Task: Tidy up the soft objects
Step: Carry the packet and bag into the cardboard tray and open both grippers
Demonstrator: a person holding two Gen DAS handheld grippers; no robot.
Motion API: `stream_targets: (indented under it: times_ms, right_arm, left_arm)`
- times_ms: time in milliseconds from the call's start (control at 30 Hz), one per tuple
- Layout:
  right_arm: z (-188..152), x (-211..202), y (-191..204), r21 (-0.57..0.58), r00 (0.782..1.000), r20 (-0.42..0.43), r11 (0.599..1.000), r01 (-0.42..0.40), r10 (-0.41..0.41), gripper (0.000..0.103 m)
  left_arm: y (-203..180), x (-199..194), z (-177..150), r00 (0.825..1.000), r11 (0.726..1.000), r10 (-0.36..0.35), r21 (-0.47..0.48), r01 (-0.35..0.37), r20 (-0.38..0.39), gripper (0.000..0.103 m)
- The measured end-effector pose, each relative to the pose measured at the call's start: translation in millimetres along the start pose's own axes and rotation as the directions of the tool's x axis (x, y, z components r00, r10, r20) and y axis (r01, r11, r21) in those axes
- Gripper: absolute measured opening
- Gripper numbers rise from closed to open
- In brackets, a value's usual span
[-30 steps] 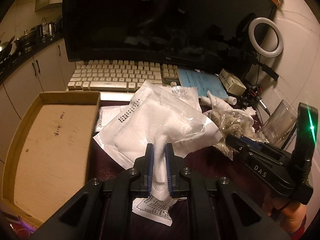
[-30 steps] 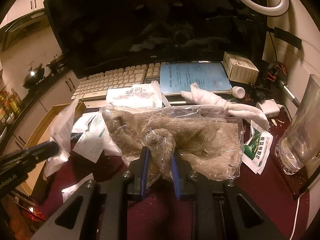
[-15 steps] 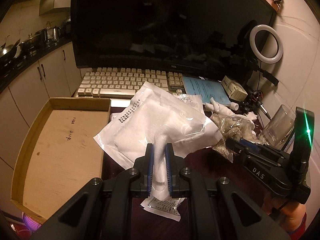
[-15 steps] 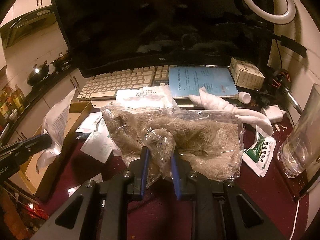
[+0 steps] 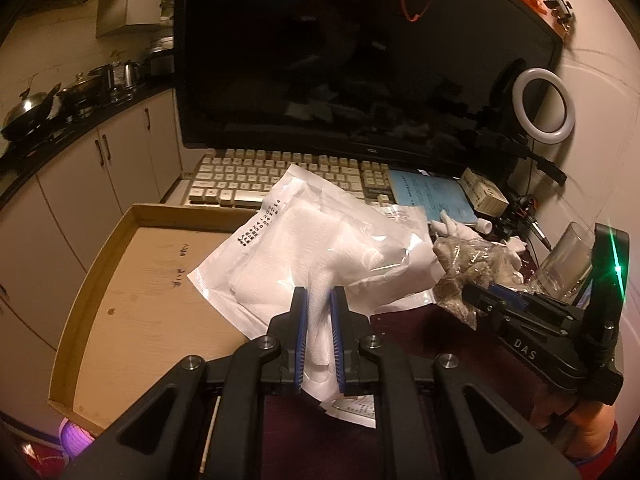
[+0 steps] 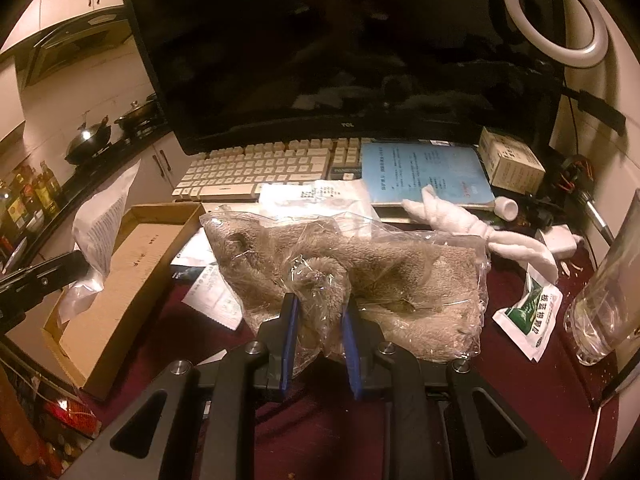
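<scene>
While the cardboard tray [image 5: 120,320] sits at 9 o'clock of the desk, right gripper [image 6: 318,316] is clamped on the bagged grey plush [image 6: 400,272], lifted at centre. Left gripper [image 5: 319,310] pinches the white gauze packet [image 5: 312,248], held at the tray's 3 o'clock edge.

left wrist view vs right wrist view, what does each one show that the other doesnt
Only the left wrist view: the left gripper clamping the white gauze packet up close, and a hand.

Only the right wrist view: the right gripper shut on the bagged brown plush, and a green-and-white sachet.

Both: the cardboard tray, keyboard, blue booklet, ring light and glass.
</scene>
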State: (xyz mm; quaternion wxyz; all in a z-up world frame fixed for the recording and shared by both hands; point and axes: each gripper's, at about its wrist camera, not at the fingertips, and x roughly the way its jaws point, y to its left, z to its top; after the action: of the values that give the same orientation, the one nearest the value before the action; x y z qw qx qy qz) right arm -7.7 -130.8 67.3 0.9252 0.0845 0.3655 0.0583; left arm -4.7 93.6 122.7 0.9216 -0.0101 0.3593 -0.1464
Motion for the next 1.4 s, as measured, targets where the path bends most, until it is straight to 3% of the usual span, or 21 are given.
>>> stream_targets:
  times_ms: [433,867,1400]
  right_arm:
    - [5,9,28,-0.058,0.999,-0.015,0.998,-0.036,0.035,0.023]
    - [16,22,82,-0.195,0.992,-0.052,0.973,-0.123,0.115,0.023]
    - [33,64,154,-0.340,0.972,-0.151,0.913,-0.224,0.182,0.023]
  left_arm:
    - [41,-2,0,0.997,0.996,0.073,-0.049,-0.074,-0.005,0.011]
    - [103,7,0,0.979,0.976,0.194,-0.090,-0.199,-0.060,0.007]
    - [156,50,-17,0.960,0.957,0.176,-0.192,-0.218,-0.216,0.007]
